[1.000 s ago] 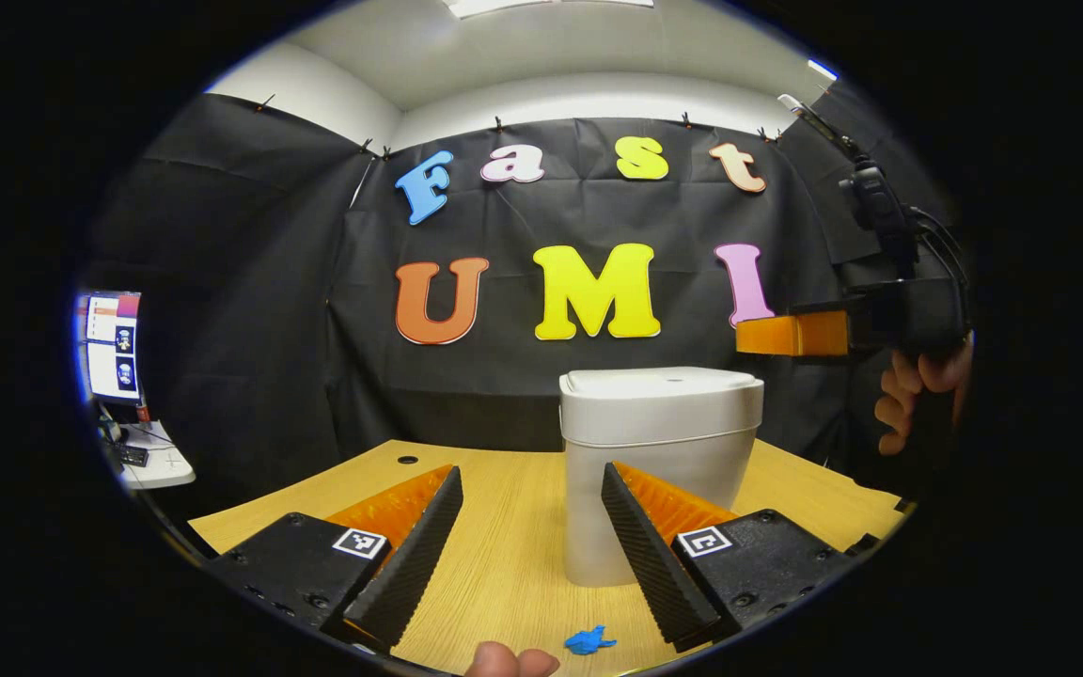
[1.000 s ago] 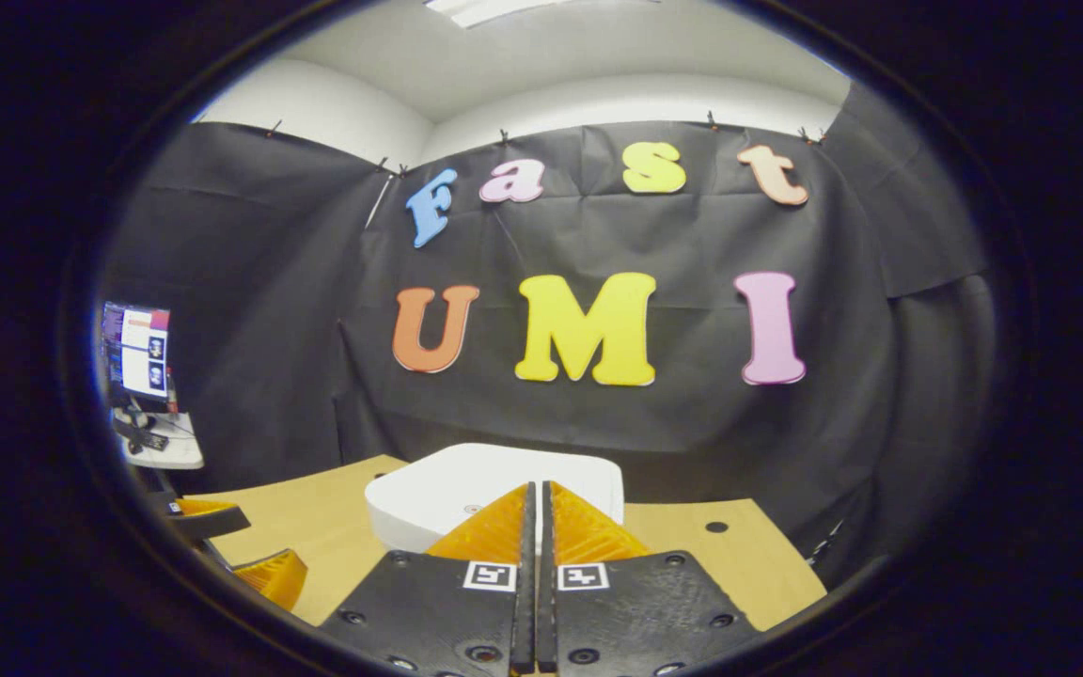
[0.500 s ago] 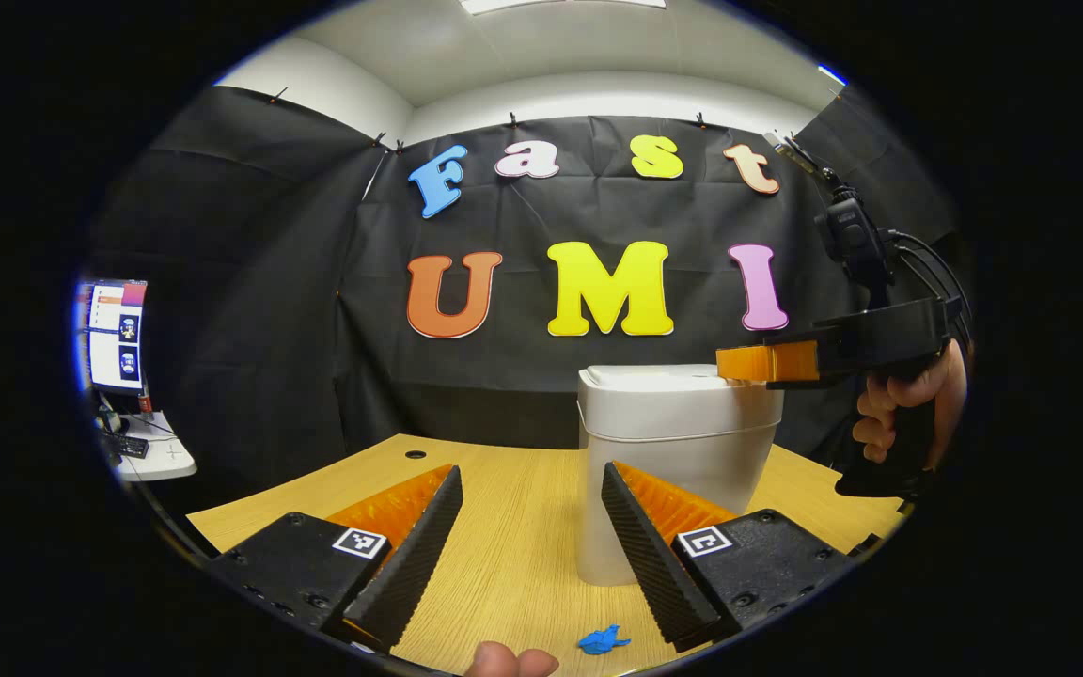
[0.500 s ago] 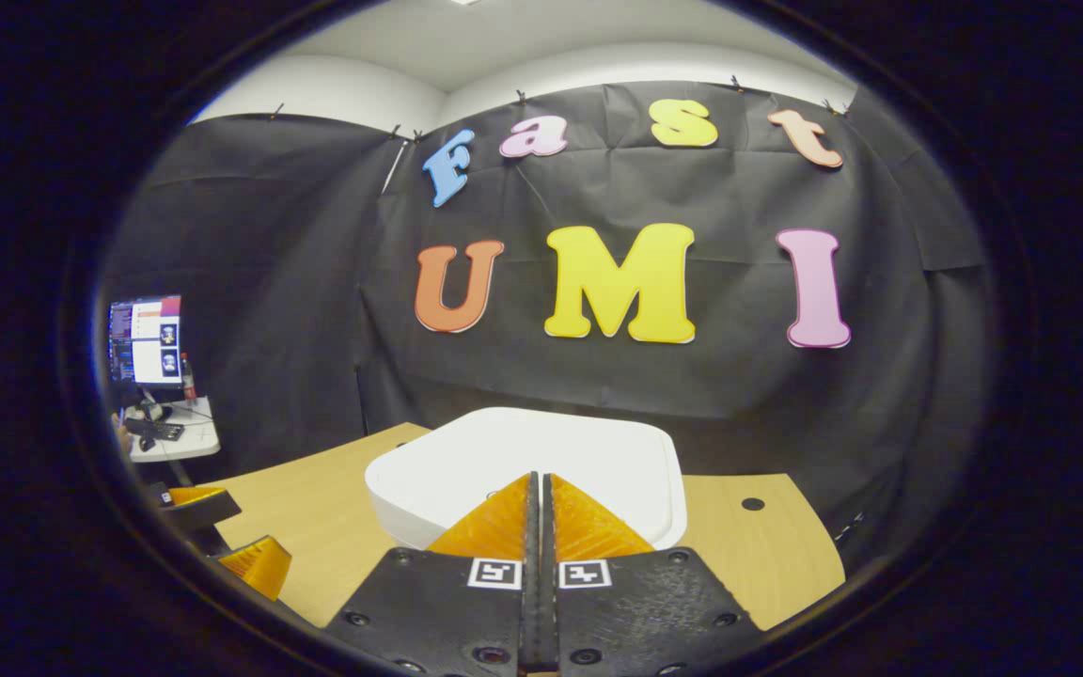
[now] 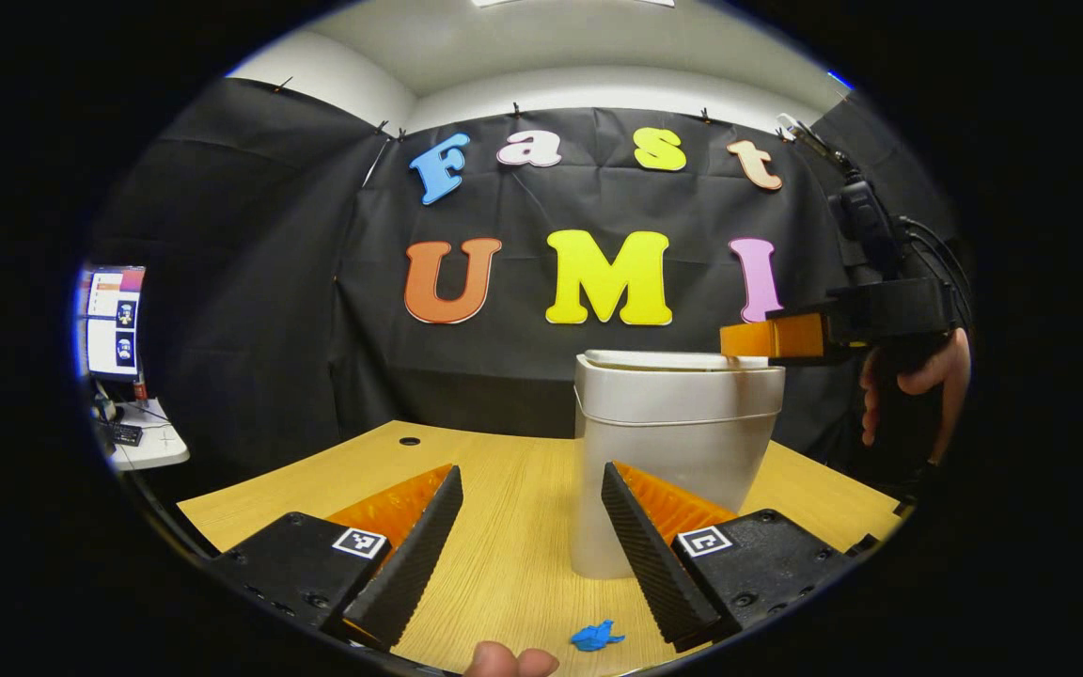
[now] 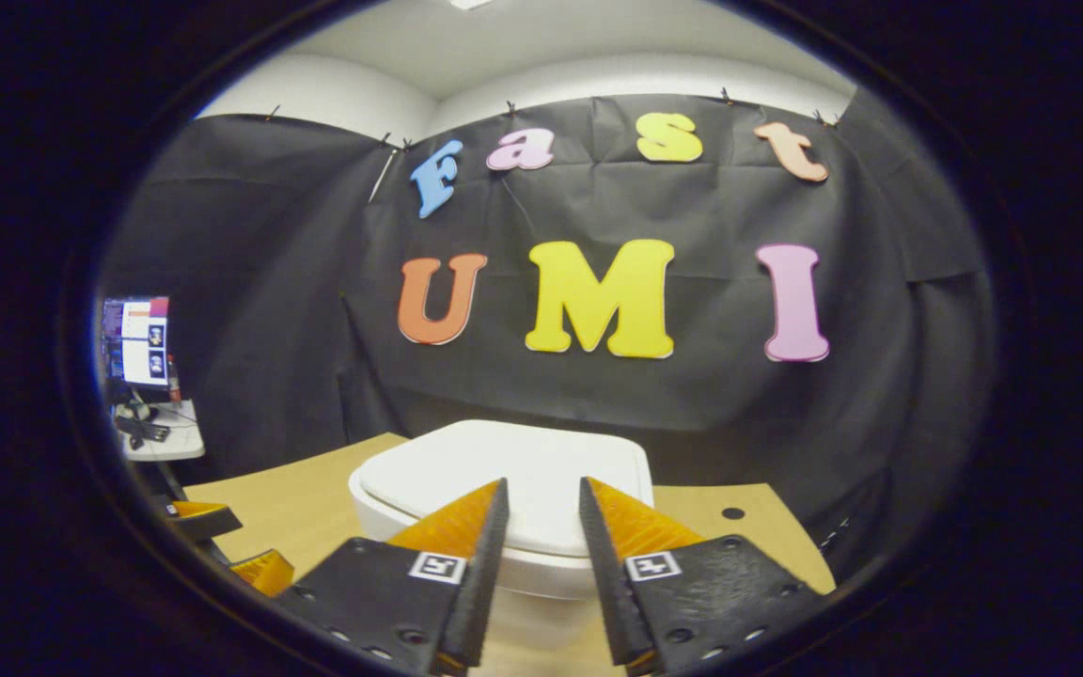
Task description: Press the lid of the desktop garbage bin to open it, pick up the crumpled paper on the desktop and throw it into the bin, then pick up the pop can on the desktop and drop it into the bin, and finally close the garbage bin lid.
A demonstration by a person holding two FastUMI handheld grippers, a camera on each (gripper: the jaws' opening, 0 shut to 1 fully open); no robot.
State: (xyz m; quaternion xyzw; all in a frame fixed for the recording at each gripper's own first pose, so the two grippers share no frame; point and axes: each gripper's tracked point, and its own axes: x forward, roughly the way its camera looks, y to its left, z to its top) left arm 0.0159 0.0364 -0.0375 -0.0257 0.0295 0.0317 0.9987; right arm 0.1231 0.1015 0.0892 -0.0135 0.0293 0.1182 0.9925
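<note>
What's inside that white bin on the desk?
Cannot be seen: the white bin stands with its lid down, covering the inside. The right gripper hovers open just above it.

Black cloth wall [image 5: 250, 282], white ceiling [image 5: 579, 47], wooden desk [image 5: 504, 489], side table [image 5: 151, 447] with monitor [image 5: 114, 320]

The tabletop [image 5: 504, 555] is light wood with thin lines running along it. A white garbage bin [image 5: 673, 470] stands on it, upright, with its lid down. A small blue scrap [image 5: 595, 637] lies on the wood near the front edge, just in front of the bin and not touching it. A little round dark hole [image 5: 409, 440] sits in the tabletop toward the back left. In the right gripper view there is another round hole [image 6: 732, 513] in the wood, to the right of the bin.
</note>
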